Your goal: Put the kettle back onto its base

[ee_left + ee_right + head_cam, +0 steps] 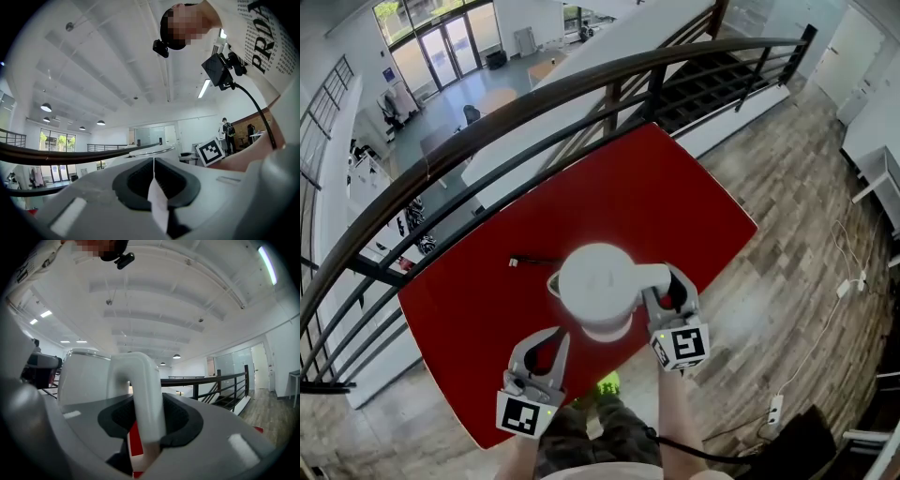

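Between the right gripper's [146, 427] jaws stands the white kettle's handle [140, 390], clamped tight, with the kettle [598, 281] body just ahead of the jaws over the red table [666, 197]. Off to that gripper's left, the left gripper [546, 349] has its jaws pressed together on nothing, just beside the kettle. No base shows beneath the kettle, only a dark cord [534, 261] on the table beyond it, so the carry seems largely done, while seating the kettle on its base looks left to do.
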{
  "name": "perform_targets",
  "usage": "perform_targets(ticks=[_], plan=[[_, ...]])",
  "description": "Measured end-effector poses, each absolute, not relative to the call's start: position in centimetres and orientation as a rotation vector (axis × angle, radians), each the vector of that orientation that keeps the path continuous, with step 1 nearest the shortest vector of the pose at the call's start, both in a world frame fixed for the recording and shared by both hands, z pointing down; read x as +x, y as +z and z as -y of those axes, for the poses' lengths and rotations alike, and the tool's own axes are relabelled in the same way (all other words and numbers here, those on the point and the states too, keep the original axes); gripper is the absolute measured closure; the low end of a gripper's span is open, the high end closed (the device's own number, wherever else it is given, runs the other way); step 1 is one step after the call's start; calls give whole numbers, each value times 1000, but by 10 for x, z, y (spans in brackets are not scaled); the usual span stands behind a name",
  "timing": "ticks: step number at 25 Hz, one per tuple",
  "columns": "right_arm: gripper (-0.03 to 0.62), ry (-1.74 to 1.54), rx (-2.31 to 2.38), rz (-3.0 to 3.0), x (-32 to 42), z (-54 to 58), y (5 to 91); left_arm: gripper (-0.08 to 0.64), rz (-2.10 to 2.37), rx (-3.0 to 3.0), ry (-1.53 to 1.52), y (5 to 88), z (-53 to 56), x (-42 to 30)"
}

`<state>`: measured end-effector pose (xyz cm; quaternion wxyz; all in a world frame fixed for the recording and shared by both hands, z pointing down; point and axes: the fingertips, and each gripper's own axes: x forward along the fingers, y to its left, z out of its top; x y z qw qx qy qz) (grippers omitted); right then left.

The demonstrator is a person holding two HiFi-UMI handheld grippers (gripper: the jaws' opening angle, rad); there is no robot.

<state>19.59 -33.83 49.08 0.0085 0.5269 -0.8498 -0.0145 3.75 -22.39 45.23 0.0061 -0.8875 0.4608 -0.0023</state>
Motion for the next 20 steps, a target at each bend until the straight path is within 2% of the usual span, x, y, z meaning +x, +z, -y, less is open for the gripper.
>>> perform_targets(ticks=[20], plan=[[449,4,1751,2607,213,329,536,552,-1427,-2836,-29,477,214,39]])
